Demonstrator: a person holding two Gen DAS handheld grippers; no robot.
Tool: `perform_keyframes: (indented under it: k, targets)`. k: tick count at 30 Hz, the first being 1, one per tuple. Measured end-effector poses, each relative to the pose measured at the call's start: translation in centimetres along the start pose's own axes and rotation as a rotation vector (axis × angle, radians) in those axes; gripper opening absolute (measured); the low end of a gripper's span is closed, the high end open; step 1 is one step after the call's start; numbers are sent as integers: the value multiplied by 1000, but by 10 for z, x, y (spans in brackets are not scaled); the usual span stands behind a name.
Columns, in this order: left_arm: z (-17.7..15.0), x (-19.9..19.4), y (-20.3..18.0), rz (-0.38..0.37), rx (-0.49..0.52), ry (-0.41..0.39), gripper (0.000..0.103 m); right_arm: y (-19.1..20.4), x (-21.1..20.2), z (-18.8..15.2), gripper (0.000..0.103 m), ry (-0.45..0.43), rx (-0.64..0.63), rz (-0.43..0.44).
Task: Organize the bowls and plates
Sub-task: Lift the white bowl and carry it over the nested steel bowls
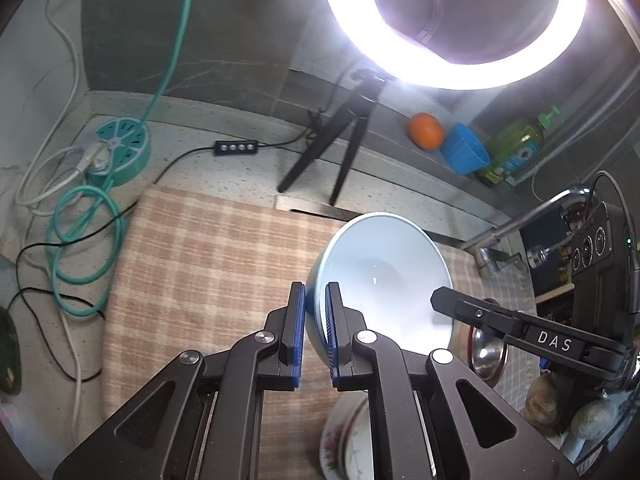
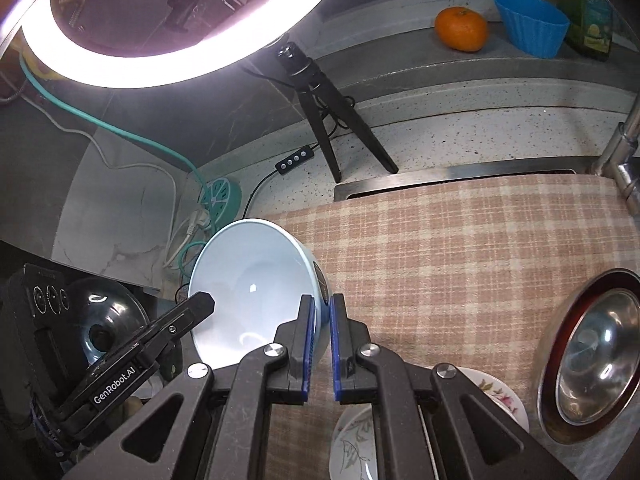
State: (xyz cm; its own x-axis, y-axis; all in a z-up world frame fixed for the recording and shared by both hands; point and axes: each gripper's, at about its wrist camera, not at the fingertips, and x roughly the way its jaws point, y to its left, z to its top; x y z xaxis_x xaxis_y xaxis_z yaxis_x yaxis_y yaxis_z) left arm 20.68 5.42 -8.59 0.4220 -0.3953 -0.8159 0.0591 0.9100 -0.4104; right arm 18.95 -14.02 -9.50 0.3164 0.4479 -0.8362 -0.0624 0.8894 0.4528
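- Left gripper (image 1: 316, 300) was pinched on the near-left rim of the pale blue bowl (image 1: 384, 280); right gripper (image 2: 322, 312) was pinched on the opposite rim.
- The bowl was held between both grippers, tilted, clear of the checked cloth (image 1: 208, 264).
- A floral bowl (image 2: 356, 448) and a steel bowl (image 2: 592, 344) lay on the cloth below.
- A lit ring light (image 1: 452, 68) stood on its tripod behind.
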Motion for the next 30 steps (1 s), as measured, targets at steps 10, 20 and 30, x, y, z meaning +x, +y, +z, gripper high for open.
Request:
perform_keyframes:
  k: [10, 20, 30]
  targets:
    - [-16, 9, -54, -66, 63, 25, 8, -48, -48, -15, 7, -43, 64, -26]
    - [-30, 28, -105, -114, 132, 69, 8, -97, -86, -31, 7, -74, 133, -65]
    - [-45, 48, -146, -140, 184, 120, 8, -136, -112, -41, 7, -99, 183, -100]
